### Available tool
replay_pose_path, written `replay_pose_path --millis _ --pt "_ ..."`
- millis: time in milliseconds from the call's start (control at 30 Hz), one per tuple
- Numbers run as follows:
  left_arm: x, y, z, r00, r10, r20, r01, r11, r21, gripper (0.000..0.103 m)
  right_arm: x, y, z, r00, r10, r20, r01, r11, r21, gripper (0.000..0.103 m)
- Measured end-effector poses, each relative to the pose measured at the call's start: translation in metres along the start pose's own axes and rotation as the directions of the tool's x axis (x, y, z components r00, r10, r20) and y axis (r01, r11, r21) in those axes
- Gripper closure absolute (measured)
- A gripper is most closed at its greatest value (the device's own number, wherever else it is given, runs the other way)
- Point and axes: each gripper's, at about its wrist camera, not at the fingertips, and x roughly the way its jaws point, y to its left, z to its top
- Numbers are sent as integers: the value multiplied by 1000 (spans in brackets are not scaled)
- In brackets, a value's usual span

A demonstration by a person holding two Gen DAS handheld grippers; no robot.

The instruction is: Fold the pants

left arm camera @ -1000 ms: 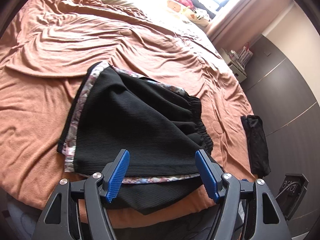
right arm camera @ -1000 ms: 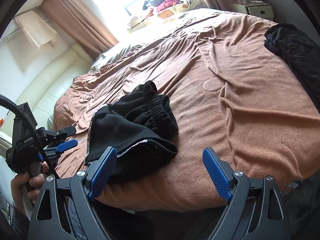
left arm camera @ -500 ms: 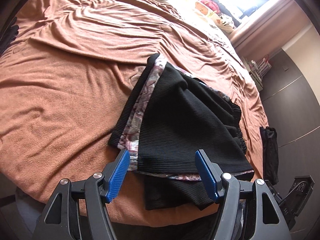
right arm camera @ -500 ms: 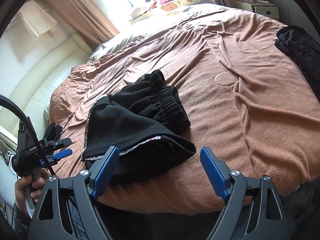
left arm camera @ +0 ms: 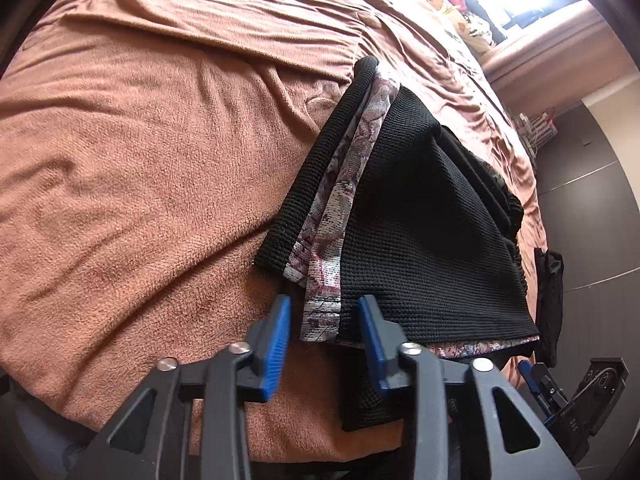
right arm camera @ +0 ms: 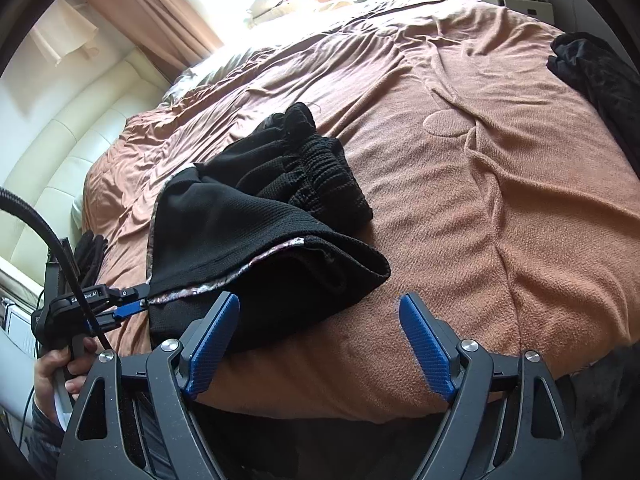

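Nearest to us, our left gripper (left arm camera: 325, 334) has just been narrowing its 2 fingers (left arm camera: 276, 344) around the near corner of the pants (left arm camera: 420, 240), where the flowered lining strip (left arm camera: 340, 216) peeks from under the black knit. That corner sits between the pads, but a sliver of gap shows on each side, so we judge the pinch not yet made. To do this well, we should close on every layer at that hem corner, lining included, and not snag the brown blanket (left arm camera: 140, 160) beneath.

Our right gripper (right arm camera: 320, 336) hovers with its fingers spread wide and nothing between them; the pants' other near edge lies just beside its left finger (right arm camera: 212, 344), the right one over bare blanket. It should shift toward that edge before closing.

Farther off, the bunched waistband (right arm camera: 332, 184) points up the bed, and a separate dark garment (right arm camera: 592, 68) lies well apart near the bed's edge.
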Motion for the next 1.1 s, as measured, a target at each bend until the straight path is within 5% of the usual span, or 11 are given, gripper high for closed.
replay_pose_path --millis 33,67,233,567,633,733,1100 --pt "-1 -1 1 1000 -14 1 14 1000 -4 93 1 -1 0 1000 -2 -5 2 1000 2 28" --pt "-5 -3 2 1000 -24 14 24 1000 -1 96 2 -2 0 1000 -4 -10 4 1000 3 30" --pt "-28 -19 17 994 -45 98 42 998 38 97 8 -6 -4 999 3 -36 -2 1000 3 45" --pt "-45 -58 50 983 -68 168 52 994 99 97 11 -21 5 998 53 22 -53 998 41 49" --pt "-46 -66 58 982 -71 177 52 992 112 97 15 -23 5 998 59 20 -60 998 38 87" --pt "-47 -81 71 978 -80 194 54 990 133 97 20 -25 2 1000 27 -14 -27 999 21 97" --pt "-39 -142 116 964 -116 238 67 976 208 97 8 -27 -6 997 70 12 -71 997 36 98"
